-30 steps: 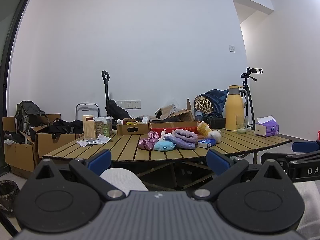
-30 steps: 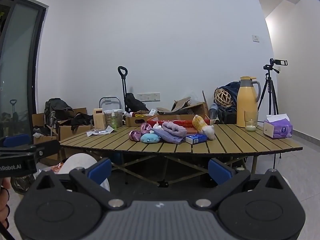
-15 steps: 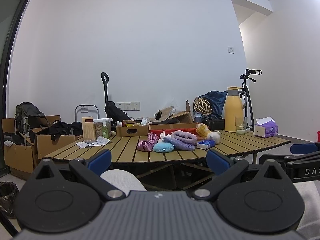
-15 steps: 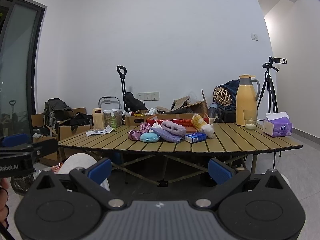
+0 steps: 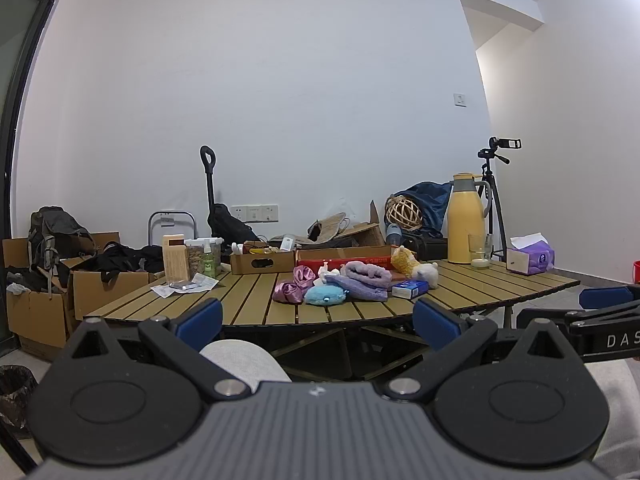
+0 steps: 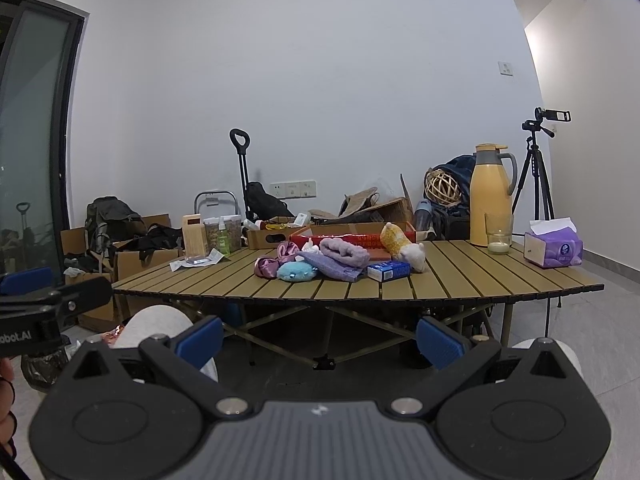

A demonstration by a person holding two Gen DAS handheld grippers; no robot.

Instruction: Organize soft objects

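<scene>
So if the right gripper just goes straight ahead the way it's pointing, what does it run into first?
Probably the near edge of the slatted table, or the folding legs just under it. The right gripper sits low, jaws open and empty, aimed about at the rim. Depth is hard to judge, but nothing shows in between.

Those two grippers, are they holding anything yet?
No. The left gripper and the right gripper are both open and empty; the soft toys lie untouched on the table.

Soft objects, clustered mid-frame on tabletop: pink satin scrunchies (image 5: 294, 285); blue plush (image 5: 325, 295) in front; folded lavender towel (image 5: 362, 278); yellow-white plush (image 5: 412, 264) lying rightmost.
</scene>
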